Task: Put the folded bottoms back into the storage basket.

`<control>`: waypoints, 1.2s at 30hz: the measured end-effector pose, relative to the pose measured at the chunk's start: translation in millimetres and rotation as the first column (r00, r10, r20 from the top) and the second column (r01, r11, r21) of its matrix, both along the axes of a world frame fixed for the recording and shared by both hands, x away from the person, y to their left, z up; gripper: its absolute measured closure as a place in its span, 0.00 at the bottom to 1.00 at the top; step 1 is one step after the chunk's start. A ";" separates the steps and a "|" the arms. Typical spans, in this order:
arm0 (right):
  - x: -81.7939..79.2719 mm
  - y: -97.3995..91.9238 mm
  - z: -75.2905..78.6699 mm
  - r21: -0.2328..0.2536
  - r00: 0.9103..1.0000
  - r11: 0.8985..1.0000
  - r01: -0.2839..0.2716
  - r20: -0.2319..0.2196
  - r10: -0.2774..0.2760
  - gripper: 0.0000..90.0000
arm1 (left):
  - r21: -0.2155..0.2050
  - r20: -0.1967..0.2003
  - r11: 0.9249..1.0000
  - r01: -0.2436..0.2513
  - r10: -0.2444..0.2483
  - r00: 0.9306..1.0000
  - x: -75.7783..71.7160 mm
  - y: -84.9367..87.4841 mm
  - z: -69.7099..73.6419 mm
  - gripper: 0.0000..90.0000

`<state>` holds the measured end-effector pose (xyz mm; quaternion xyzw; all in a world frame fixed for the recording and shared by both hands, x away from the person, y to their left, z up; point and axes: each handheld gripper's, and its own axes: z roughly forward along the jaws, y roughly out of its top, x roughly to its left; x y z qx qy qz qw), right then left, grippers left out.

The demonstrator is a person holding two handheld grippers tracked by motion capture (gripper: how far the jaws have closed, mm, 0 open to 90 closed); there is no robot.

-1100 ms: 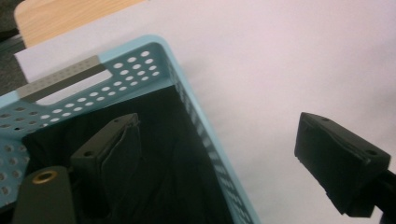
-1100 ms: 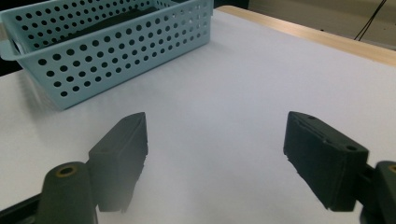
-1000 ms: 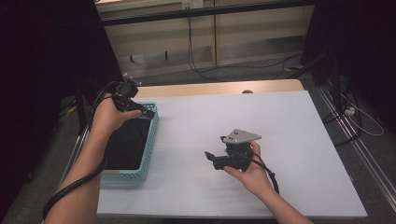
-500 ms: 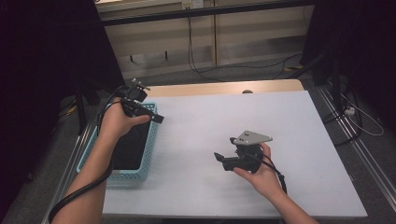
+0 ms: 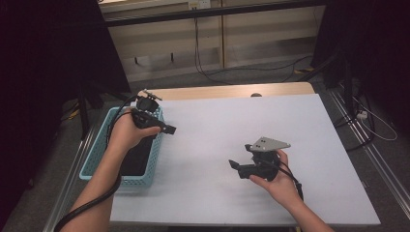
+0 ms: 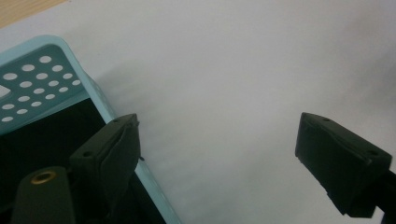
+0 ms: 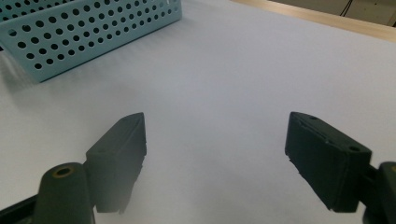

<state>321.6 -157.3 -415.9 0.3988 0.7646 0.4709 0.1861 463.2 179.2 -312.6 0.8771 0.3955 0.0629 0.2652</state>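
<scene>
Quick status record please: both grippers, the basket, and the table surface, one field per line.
left gripper: jaws open, nothing between them, at the basket's right rim
right gripper: jaws open, empty, above the white table
basket: light blue, perforated, at table's left edge, dark inside
table: white top, bare between the grippers

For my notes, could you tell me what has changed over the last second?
The left hand-held gripper moved from the basket's far end out past its right rim. The right hand-held gripper drifted right and nearer. Both stay open and empty; the basket hasn't moved.
</scene>
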 end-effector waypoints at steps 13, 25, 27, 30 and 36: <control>-3.5 -13.1 -2.6 -0.011 1.000 1.000 0.004 -0.013 -0.004 0.22 | -0.048 -0.019 0.998 0.028 -0.029 0.999 -10.8 -2.4 -16.5 0.15; -5.9 -21.0 -3.8 -0.022 1.000 1.000 -0.003 -0.022 0.003 0.21 | -0.066 -0.001 0.996 0.058 -0.059 0.998 -23.7 -6.7 -26.3 0.15; -7.3 -22.4 -4.3 -0.035 1.000 0.999 -0.011 -0.022 0.010 0.21 | -0.025 0.022 0.997 0.070 -0.069 0.997 -27.3 -8.4 -28.6 0.15; -8.2 -23.6 -5.2 -0.042 1.000 0.999 -0.014 -0.023 0.013 0.21 | -0.043 0.015 0.996 0.078 -0.077 0.997 -29.0 -8.5 -30.3 0.15; -10.5 -28.5 -7.5 -0.056 0.999 0.998 -0.020 -0.032 0.018 0.21 | -0.075 0.015 0.993 0.090 -0.089 0.996 -36.0 -9.7 -35.9 0.14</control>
